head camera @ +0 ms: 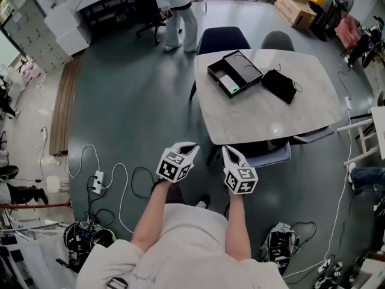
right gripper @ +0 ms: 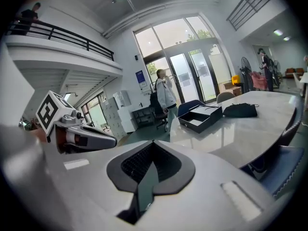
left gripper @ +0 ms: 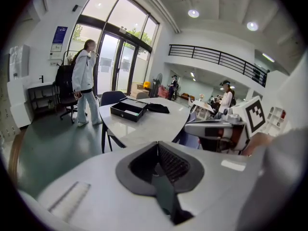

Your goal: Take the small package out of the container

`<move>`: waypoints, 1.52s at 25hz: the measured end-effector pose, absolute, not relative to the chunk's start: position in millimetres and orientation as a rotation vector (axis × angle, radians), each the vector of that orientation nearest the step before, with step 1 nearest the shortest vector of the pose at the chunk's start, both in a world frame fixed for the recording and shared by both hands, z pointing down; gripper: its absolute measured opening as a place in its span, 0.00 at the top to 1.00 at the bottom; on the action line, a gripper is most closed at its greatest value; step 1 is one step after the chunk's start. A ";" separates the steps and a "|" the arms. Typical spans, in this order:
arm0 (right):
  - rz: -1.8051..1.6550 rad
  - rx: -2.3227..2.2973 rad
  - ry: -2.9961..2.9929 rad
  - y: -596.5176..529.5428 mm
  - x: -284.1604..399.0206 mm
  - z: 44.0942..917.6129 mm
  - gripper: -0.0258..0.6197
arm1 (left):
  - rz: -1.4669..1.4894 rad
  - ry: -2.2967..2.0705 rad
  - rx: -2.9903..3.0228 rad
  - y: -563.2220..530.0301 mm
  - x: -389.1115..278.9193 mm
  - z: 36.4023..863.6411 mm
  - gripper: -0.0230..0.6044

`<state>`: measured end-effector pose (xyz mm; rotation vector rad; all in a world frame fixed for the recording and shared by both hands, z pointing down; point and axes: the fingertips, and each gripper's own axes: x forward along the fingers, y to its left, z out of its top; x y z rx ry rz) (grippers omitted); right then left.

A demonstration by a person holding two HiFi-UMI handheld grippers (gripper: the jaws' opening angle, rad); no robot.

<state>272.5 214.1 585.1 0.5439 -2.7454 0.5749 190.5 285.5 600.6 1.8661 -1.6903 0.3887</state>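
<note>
An open black container (head camera: 213, 73) stands on the far left part of the pale table (head camera: 264, 119). Inside it lies a small white and green package (head camera: 229, 83). A black pouch (head camera: 278, 85) rests just right of the box. My left gripper (head camera: 192, 147) and right gripper (head camera: 227, 150) hang side by side over the floor, short of the table's near edge. Both are shut with nothing between the jaws. The left gripper view shows the container (left gripper: 128, 109) far ahead, beyond my shut left gripper (left gripper: 157, 150). In the right gripper view it (right gripper: 199, 118) also lies far off.
A person in white (head camera: 177, 11) stands beyond the table. Two chairs (head camera: 222, 40) sit at its far side, and a blue-seated chair (head camera: 271, 155) is tucked under the near edge. Cables and a power strip (head camera: 97, 181) lie on the floor at left.
</note>
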 end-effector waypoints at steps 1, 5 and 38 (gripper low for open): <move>0.577 0.554 -2.744 208.8 263.9 585.7 0.96 | 0.393 -1.682 1.876 278.2 181.9 600.5 0.88; 0.629 0.626 -2.734 184.1 230.4 584.2 0.96 | 0.411 -1.650 1.923 244.3 142.9 589.3 0.88; 0.309 0.850 -2.420 -10.1 73.5 600.7 0.96 | 0.462 -1.287 2.208 94.8 -23.0 602.8 0.88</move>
